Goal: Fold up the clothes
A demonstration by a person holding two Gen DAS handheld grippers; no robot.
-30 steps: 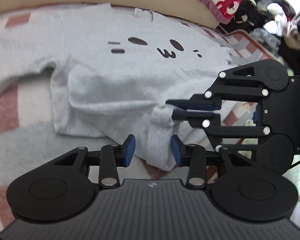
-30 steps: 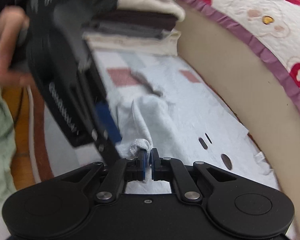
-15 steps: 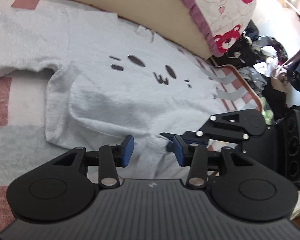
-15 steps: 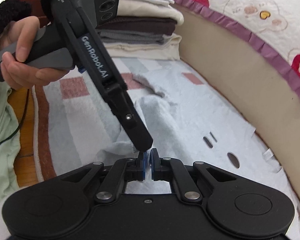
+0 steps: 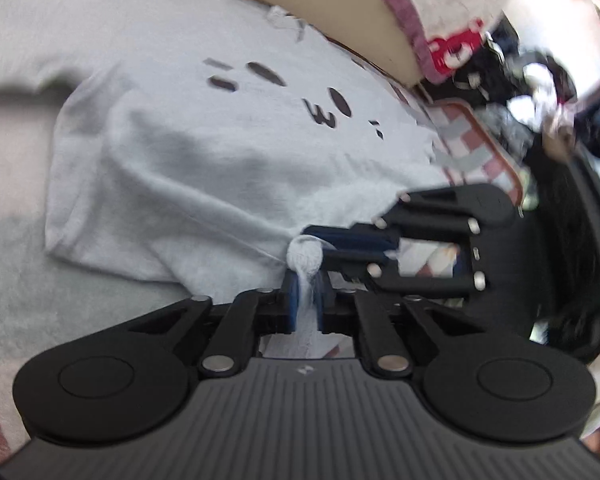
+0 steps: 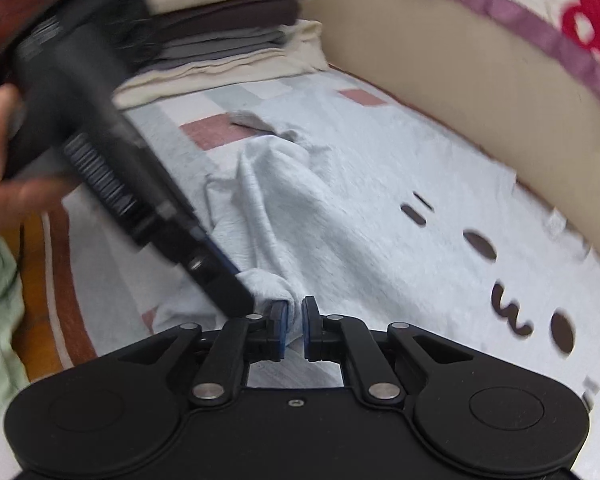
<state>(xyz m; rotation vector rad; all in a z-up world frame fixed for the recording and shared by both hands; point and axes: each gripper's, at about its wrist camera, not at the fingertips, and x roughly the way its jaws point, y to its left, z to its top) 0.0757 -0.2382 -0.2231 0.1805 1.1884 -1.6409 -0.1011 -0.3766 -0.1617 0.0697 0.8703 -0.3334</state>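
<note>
Since the earlier frame the left gripper (image 5: 306, 300) has gone from spread jaws hovering over the hem to jaws clenched on a bunched knot of the grey sweater (image 5: 228, 148), right beside the spot the right gripper (image 6: 293, 328) pinches. The sweater lies face up on the patterned blanket (image 5: 16, 264), its cartoon face print (image 5: 300, 96) toward the bed edge (image 6: 440, 80), with one sleeve (image 5: 16, 40) stretched out flat to the far left. Both grippers clamp the same gathered fabric at the lower edge, almost touching, and the cloth rises in a ridge (image 6: 268, 200) toward them. Holding the fabric at two close points probably lets the person hand the grip over or spread the edge taut before folding it across the body. A stack of folded clothes (image 6: 220, 28) sits at the far end of the blanket, well apart, likely the place for finished pieces.
</note>
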